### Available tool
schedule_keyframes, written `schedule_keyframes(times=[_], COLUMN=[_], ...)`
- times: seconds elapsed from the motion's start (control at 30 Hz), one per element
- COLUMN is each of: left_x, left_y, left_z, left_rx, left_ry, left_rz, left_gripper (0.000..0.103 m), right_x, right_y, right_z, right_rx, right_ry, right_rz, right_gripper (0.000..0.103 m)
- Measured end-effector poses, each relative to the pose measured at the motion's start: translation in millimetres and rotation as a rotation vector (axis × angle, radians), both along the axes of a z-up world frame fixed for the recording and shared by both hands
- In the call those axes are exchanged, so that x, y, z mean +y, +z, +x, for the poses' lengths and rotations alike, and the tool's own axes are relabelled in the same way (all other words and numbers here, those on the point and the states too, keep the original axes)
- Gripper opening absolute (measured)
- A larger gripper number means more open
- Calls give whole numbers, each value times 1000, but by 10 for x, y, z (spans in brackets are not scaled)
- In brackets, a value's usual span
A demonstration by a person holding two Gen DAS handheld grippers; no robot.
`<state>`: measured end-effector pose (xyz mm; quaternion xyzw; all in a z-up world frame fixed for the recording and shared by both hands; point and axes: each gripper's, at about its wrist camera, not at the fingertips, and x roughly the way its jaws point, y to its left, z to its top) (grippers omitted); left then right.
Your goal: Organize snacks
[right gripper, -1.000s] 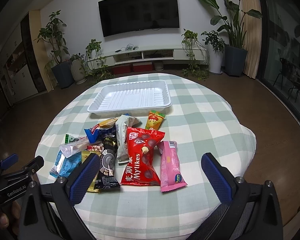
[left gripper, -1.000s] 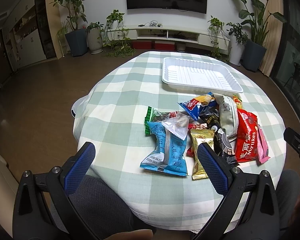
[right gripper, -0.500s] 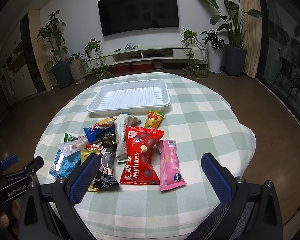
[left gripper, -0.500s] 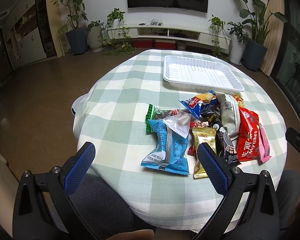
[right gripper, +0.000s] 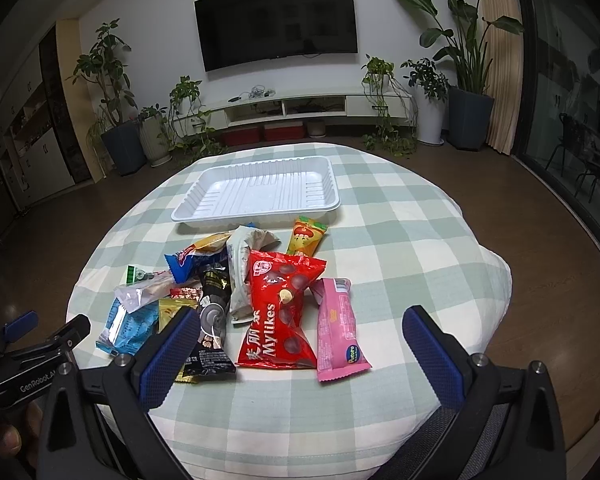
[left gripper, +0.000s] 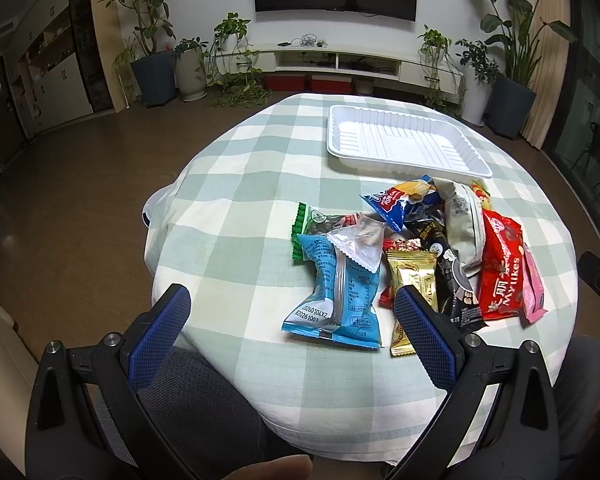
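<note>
Right wrist: red pack [right gripper: 278, 316] reads "Mylikes".

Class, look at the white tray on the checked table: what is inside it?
The white tray holds nothing: its ribbed floor shows bare in both views. All snack packets lie in a pile in front of it. Whatever is beneath the tray cannot be seen.
</note>
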<state>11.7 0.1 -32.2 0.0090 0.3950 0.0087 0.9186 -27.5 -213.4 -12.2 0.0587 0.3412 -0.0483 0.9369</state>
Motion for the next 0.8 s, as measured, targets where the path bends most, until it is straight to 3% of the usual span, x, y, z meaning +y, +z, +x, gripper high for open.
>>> schedule_keyframes(times=[0.33,0.43,0.53,0.63,0.73,0.8], left_x=[69,158,306,397,526,503], left_y=[-56,-63,-137,-280,-340,-351], left_z=[40,49,80,109,149,207], left_rx=[-8,-23,21,124,125,137], left_ry=[10,-61,-155,-134,-98,-90], left_rz=[-11,-86,-214,-223,-303,-293], left_gripper=[103,103,103,103,103,103], right_x=[-52,-135,-206,-274,-337,-362], right_y=[-69,-78,-68,-48,-109,-147], right_z=[-53,-26,-45,-30,5,59], right_rx=[2,7,-8,-22,-15,11], right_ry=[-8,-14,-17,-4,3,8], right_rz=[14,44,72,113,165,196], right_gripper=[103,103,103,103,103,103])
